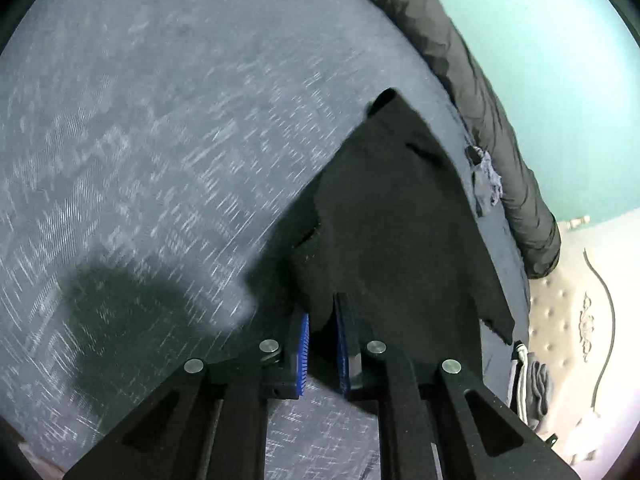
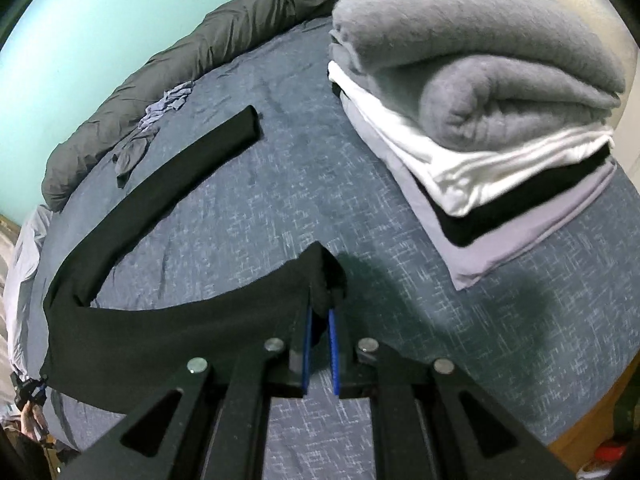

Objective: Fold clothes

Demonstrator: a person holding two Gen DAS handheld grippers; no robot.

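L gripper (image 1: 322, 320): jaws nearly closed, blue pads pinching an edge of the black garment (image 1: 400, 220). Cloth runs away from the jaws over the bed sheet (image 1: 140, 140), narrowing to a far tip near the dark duvet roll (image 1: 492, 132). L view blurred, sheet pattern streaked.

R gripper (image 2: 319, 320): jaws nearly closed, pads clamped on a bunched corner of the same garment (image 2: 180, 320). From the R grip the cloth sweeps left in a wide band, bends, then a long narrow leg or sleeve lies flat on the sheet (image 2: 240, 220), its end pointing toward the duvet roll (image 2: 180, 52). Cannot tell garment type.

Other items: small crumpled grey cloth (image 2: 160, 112) on the sheet, just beside the roll. Folded stack (image 2: 480, 120) at R on the bed: rolled grey blanket on top, white, black and lilac layers under it. Stack is apart from the garment. Teal wall (image 2: 80, 20) behind the bed.
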